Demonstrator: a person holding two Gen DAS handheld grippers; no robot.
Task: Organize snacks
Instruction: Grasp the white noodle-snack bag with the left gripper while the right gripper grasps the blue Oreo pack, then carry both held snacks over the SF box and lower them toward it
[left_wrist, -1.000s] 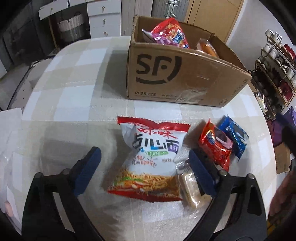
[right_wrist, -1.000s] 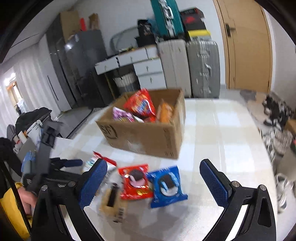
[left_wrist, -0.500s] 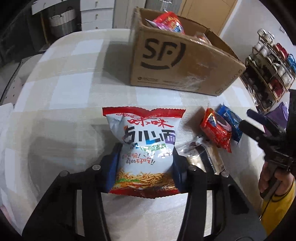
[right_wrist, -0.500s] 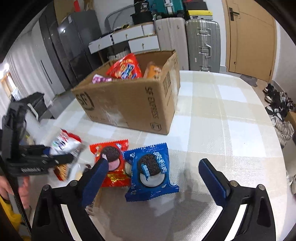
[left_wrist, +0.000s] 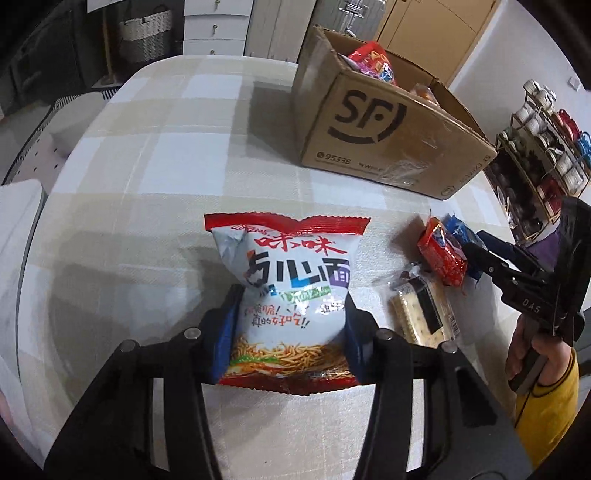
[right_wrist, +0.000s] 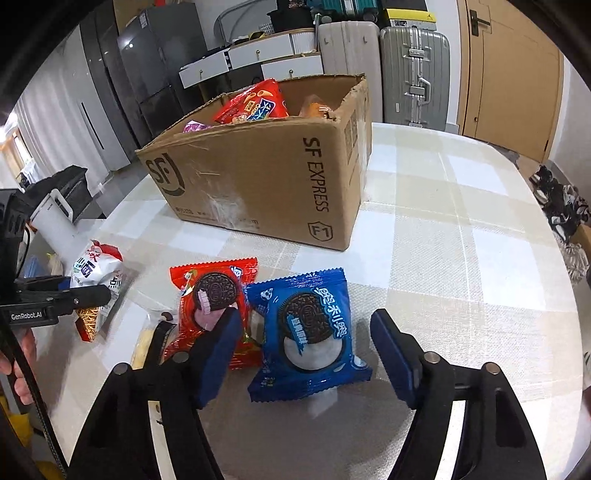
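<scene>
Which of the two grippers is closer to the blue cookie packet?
The right. The right gripper has its closing fingers on either side of the blue cookie packet, not yet pressing it. The left gripper is off to the side, clamped on the noodle snack bag.

This is a lived-in home: hard-shell silver suitcases (right_wrist: 413, 74) stand by a wooden door (right_wrist: 513, 70) at the upper right, white drawer units (right_wrist: 258, 61) sit at top centre, and a checked cloth covers the worktop (right_wrist: 461, 240) beside a shoe rack (left_wrist: 543, 147).
</scene>
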